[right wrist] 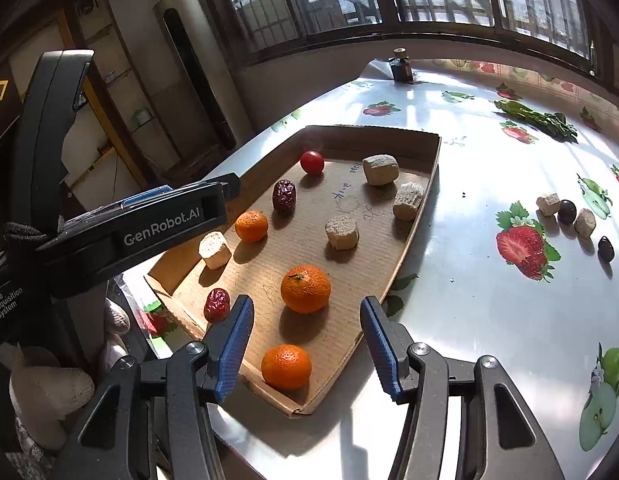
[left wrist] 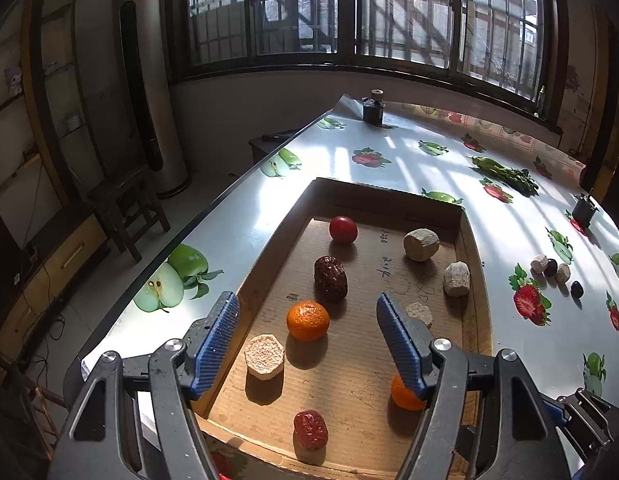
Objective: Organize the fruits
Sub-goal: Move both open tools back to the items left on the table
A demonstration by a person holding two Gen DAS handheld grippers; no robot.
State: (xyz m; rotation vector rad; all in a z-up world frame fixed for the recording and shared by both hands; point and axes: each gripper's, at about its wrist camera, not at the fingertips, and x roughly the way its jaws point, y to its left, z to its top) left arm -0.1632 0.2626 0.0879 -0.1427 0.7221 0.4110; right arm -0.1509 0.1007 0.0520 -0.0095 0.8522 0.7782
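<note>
A shallow cardboard tray [left wrist: 473, 280] [right wrist: 421, 200] lies on the fruit-print table. It holds mandarins [left wrist: 307, 320] [right wrist: 305, 289] [right wrist: 286, 366], a red tomato [left wrist: 343, 229] [right wrist: 312, 162], a dark date [left wrist: 330, 278] [right wrist: 284, 195], a red date [left wrist: 310, 430] [right wrist: 217, 305] and several beige blocks [left wrist: 264, 356] [right wrist: 341, 232]. My left gripper [left wrist: 309, 340] is open above the tray's near half, empty. My right gripper [right wrist: 307, 348] is open above the tray's near corner, around the mandarins, touching nothing. The left gripper's body [right wrist: 141, 228] shows in the right wrist view.
On the table right of the tray lie two beige blocks [right wrist: 548, 203] and two dark fruits [right wrist: 567, 211] [left wrist: 576, 289]. A bunch of greens [left wrist: 505, 174] [right wrist: 537, 118] lies farther back. A small dark jar [left wrist: 373, 108] stands at the far edge. The table's left edge drops to the floor.
</note>
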